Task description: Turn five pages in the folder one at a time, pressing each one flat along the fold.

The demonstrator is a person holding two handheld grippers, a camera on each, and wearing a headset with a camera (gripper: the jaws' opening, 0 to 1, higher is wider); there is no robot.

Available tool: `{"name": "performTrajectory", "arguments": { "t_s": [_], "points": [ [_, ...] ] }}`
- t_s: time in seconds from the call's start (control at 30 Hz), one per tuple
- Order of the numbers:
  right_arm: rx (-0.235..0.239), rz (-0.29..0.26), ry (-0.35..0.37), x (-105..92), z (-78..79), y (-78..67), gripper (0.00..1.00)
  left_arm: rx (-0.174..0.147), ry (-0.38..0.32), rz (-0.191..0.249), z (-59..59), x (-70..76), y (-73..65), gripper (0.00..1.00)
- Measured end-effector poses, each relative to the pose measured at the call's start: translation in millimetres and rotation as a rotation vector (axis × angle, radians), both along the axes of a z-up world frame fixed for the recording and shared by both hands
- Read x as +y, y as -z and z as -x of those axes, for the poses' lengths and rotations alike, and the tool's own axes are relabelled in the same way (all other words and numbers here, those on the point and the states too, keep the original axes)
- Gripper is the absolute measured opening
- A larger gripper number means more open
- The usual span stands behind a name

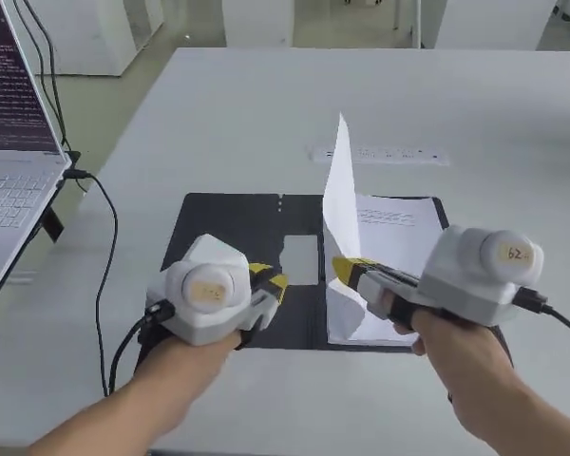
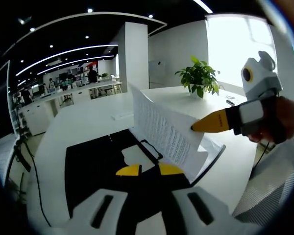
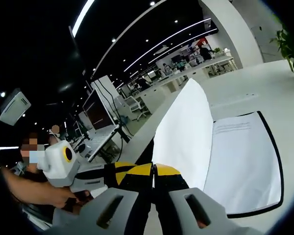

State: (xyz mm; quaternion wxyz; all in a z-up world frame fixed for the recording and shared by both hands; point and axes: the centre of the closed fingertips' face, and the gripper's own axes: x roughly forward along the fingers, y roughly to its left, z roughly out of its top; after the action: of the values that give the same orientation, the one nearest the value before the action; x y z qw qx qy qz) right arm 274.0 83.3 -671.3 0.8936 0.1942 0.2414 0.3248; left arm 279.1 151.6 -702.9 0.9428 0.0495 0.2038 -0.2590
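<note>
A black folder (image 1: 228, 228) lies open on the white table, its left cover bare. One white page (image 1: 339, 190) stands nearly upright from the fold. My right gripper (image 1: 347, 270) is shut on this page's lower edge; in the right gripper view the page (image 3: 183, 132) rises from between the closed yellow jaws (image 3: 153, 171). The remaining printed pages (image 1: 399, 228) lie flat on the right half. My left gripper (image 1: 274, 281) hovers over the black left cover near the front edge, its yellow jaws (image 2: 149, 170) slightly apart and holding nothing. The right gripper (image 2: 201, 126) touches the raised page (image 2: 166, 134).
An open laptop (image 1: 9, 161) sits at the far left, and its black cable (image 1: 104, 247) trails over the table beside the folder. A white power strip (image 1: 380, 154) lies behind the folder. A potted plant (image 2: 200, 76) stands at the table's far end.
</note>
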Motion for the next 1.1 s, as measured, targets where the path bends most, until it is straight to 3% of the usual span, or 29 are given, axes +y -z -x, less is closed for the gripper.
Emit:
{"name": "performTrajectory", "arguments": {
  "t_s": [0.2,0.53,1.1],
  "points": [
    [0.011,0.009,-0.048,29.5,2.5,7.0,0.0,-0.003,-0.042,-0.01,5.4,29.8,-2.0,0.1],
    [0.049,0.054,-0.122,72.0,0.6,33.6,0.0,0.001,-0.092,-0.019,14.4,70.7,-0.9,0.11],
    [0.15,0.184,-0.207,108.7,-0.1,99.5,0.0,0.038,-0.12,-0.016,26.2,94.8,18.7,0.11]
  ]
}}
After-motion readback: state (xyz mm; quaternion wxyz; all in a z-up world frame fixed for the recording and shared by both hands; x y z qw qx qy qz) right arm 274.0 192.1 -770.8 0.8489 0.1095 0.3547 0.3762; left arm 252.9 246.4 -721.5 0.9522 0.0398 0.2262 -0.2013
